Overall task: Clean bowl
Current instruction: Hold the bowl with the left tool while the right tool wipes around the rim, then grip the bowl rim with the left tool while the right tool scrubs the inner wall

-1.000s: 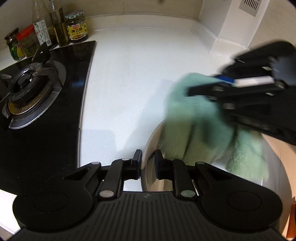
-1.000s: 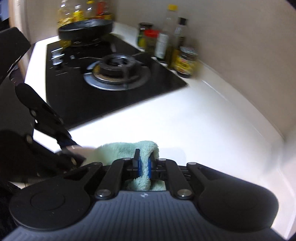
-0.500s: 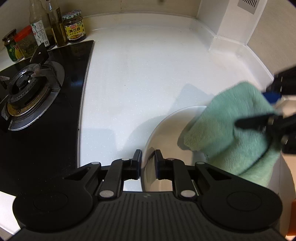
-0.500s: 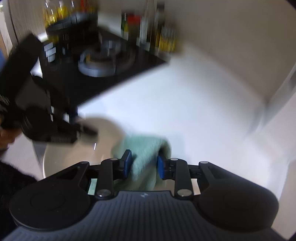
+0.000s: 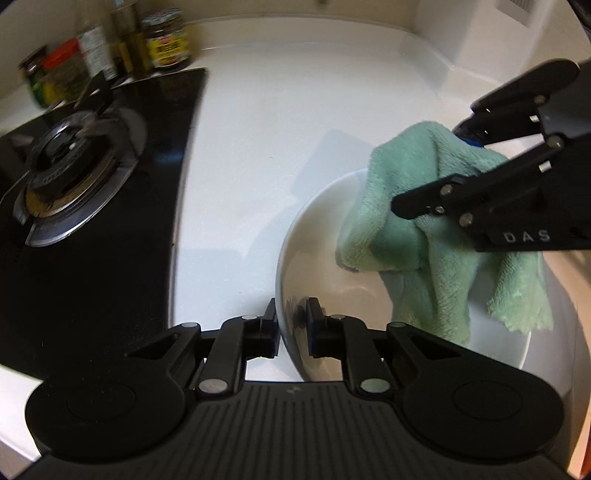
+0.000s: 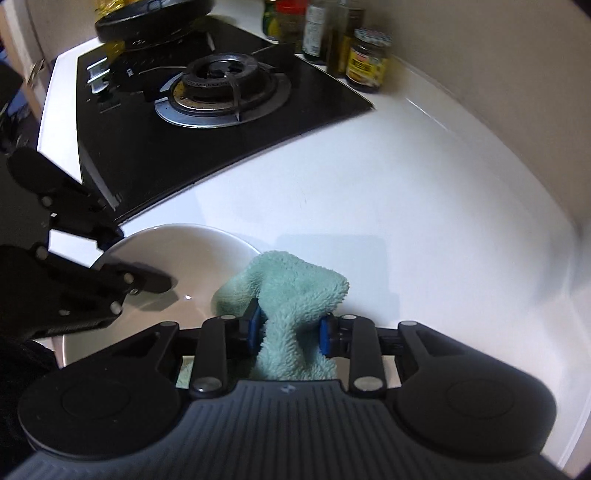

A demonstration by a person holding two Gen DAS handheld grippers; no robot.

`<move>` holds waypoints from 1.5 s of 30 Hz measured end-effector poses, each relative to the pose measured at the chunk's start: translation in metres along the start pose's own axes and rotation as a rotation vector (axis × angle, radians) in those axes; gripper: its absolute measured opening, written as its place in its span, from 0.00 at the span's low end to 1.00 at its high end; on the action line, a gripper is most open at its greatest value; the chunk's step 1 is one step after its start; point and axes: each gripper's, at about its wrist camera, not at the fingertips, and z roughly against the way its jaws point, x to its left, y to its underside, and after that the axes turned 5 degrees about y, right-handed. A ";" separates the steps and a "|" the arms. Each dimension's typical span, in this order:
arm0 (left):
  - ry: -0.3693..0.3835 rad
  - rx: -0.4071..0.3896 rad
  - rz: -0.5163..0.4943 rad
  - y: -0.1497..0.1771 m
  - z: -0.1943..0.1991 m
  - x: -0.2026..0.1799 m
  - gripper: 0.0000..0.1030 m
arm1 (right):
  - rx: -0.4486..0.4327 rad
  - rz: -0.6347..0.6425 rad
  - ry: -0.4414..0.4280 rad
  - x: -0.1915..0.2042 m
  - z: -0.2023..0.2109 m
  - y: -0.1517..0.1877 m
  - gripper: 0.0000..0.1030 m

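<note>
A white bowl (image 5: 317, 199) stands on the white counter, and my left gripper (image 5: 291, 325) is shut on its near-left rim, one finger inside and one outside. A green fluffy cloth (image 5: 391, 236) hangs over the bowl's far right side, its corners dangling inside. My right gripper (image 5: 428, 168) comes in from the right with the cloth bunched around its fingers. In the right wrist view the cloth (image 6: 295, 284) lies loosely between the widely parted jaws of the right gripper (image 6: 288, 328), which are closing. Bowl (image 6: 192, 251) and left gripper (image 6: 138, 258) show at the left.
A black gas hob with a burner (image 5: 74, 170) (image 6: 221, 88) lies left of the bowl. Jars and bottles (image 5: 166, 40) (image 6: 365, 59) line the back wall. A dark pan (image 6: 155, 18) sits on the far burner. The counter (image 5: 277, 110) ends at a wall corner on the right.
The right gripper's jaws went from tight on the cloth to wide apart. It swung with the cloth from over the bowl to its right rim. The left gripper and bowl stayed put.
</note>
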 end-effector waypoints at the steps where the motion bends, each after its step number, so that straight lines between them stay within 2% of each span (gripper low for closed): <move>1: -0.015 -0.010 0.016 0.000 0.000 0.000 0.20 | -0.002 -0.012 0.009 0.001 0.004 0.004 0.23; 3: -0.029 -0.019 0.035 -0.003 -0.001 0.000 0.20 | -0.009 -0.032 0.030 0.004 0.014 0.016 0.22; 5: 0.010 0.008 -0.010 -0.009 -0.003 0.001 0.19 | -0.028 -0.006 0.051 0.012 0.022 0.029 0.21; 8: 0.036 0.062 -0.189 -0.022 -0.007 -0.008 0.20 | -0.038 0.026 0.044 0.012 0.027 0.036 0.21; 11: 0.059 0.109 -0.359 -0.041 -0.013 -0.012 0.19 | -0.047 0.111 0.052 0.011 0.025 0.032 0.21; 14: 0.090 0.136 -0.465 -0.066 -0.016 -0.017 0.14 | -0.060 0.238 0.038 0.011 0.021 0.024 0.21; 16: 0.115 0.161 -0.494 -0.080 -0.020 -0.021 0.15 | -0.070 0.343 0.003 0.011 0.018 0.015 0.21; 19: 0.159 0.241 -0.486 -0.100 -0.037 -0.021 0.17 | -0.077 0.497 -0.033 0.012 0.015 0.003 0.21; 21: 0.174 0.251 -0.433 -0.105 -0.042 -0.017 0.17 | -0.075 0.537 -0.070 0.006 0.012 -0.008 0.21; 22: 0.179 0.251 -0.403 -0.107 -0.044 -0.015 0.18 | -0.074 0.525 -0.078 0.003 0.011 -0.011 0.21; 25: 0.151 0.180 -0.267 -0.104 -0.044 -0.006 0.26 | -0.074 0.414 -0.064 -0.004 0.009 -0.014 0.20; 28: 0.132 0.105 -0.146 -0.096 -0.043 0.003 0.28 | -0.069 0.181 -0.045 -0.017 0.013 -0.003 0.19; 33: 0.102 0.032 0.005 -0.087 -0.041 0.011 0.33 | -0.058 -0.351 -0.039 -0.024 0.035 0.043 0.19; 36: 0.045 -0.011 0.129 -0.078 -0.035 0.014 0.38 | -0.075 -0.588 -0.028 -0.001 0.055 0.067 0.21; 37: 0.022 -0.025 0.172 -0.074 -0.033 0.014 0.38 | -0.083 -0.629 -0.023 0.005 0.059 0.071 0.21; 38: -0.011 -0.028 0.212 -0.067 -0.030 0.012 0.35 | -0.090 -0.645 -0.014 0.009 0.062 0.073 0.21; 39: -0.035 -0.012 0.202 -0.063 -0.029 0.008 0.30 | -0.089 -0.609 -0.001 0.010 0.062 0.072 0.21; 40: -0.053 0.008 0.169 -0.061 -0.028 0.004 0.29 | -0.084 -0.558 0.014 0.011 0.062 0.070 0.21; 41: -0.052 0.034 0.108 -0.060 -0.029 0.000 0.26 | -0.076 -0.507 0.019 0.008 0.060 0.067 0.21; 42: -0.043 0.061 0.034 -0.060 -0.029 -0.003 0.18 | -0.064 -0.432 0.023 0.004 0.058 0.062 0.21; 44: -0.007 0.109 -0.104 -0.064 -0.028 -0.007 0.16 | -0.039 -0.263 0.032 -0.007 0.052 0.049 0.21; 45: 0.014 0.124 -0.156 -0.067 -0.027 -0.007 0.17 | -0.030 -0.137 0.043 -0.008 0.050 0.039 0.21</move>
